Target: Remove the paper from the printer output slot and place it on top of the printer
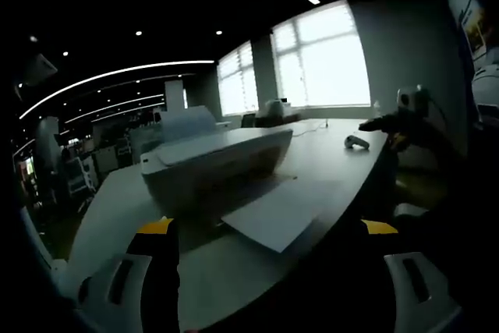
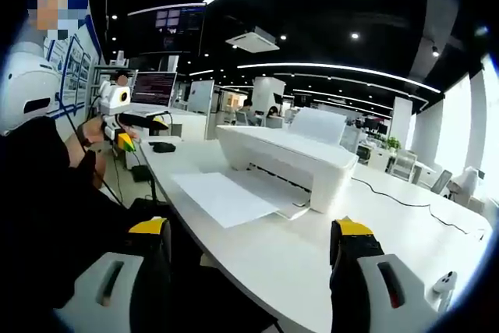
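Both tools were spread wide and held nothing: the left tool (image 1: 265,259) and right tool (image 2: 253,259) each faced the printer (image 2: 288,154), well short of it. The paper (image 2: 226,196) lay ahead in the output slot, overhanging the surface (image 2: 390,232). A one-sided pinch might crease or drop it. The left gripper view was dim; the right gripper view showed the sheet plainly.
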Motion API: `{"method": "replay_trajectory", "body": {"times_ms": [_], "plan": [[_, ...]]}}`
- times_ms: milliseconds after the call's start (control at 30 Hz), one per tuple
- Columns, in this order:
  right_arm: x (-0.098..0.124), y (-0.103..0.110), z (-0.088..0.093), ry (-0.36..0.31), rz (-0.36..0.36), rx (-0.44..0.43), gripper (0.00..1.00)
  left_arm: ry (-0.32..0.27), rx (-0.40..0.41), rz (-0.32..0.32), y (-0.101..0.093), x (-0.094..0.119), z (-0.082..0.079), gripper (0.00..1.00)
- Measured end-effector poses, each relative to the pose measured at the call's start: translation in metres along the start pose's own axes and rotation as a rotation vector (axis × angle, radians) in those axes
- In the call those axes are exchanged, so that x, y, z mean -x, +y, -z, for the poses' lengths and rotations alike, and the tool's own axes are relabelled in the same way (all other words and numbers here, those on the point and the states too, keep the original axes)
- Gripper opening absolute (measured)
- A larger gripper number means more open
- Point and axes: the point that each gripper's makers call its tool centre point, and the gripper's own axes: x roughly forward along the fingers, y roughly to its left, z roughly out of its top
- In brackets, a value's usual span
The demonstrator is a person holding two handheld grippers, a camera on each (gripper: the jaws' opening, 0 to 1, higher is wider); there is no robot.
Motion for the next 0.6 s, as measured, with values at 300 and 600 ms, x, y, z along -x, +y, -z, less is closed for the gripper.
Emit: {"method": "replay_trajectory", "body": {"times_ms": [300, 600], "plan": [[-0.0003, 0.0004, 0.0009, 0.004, -0.002, 0.002, 0.79, 0.009, -0.002, 0.003, -0.0009, -0.0006, 0.0014, 0.97], [0.0001, 0.0006, 0.0011, 0.007, -0.002, 0.008, 0.79, 0.017, -0.008, 0.004, -0.0014, -0.0035, 0.004, 0.97]]}}
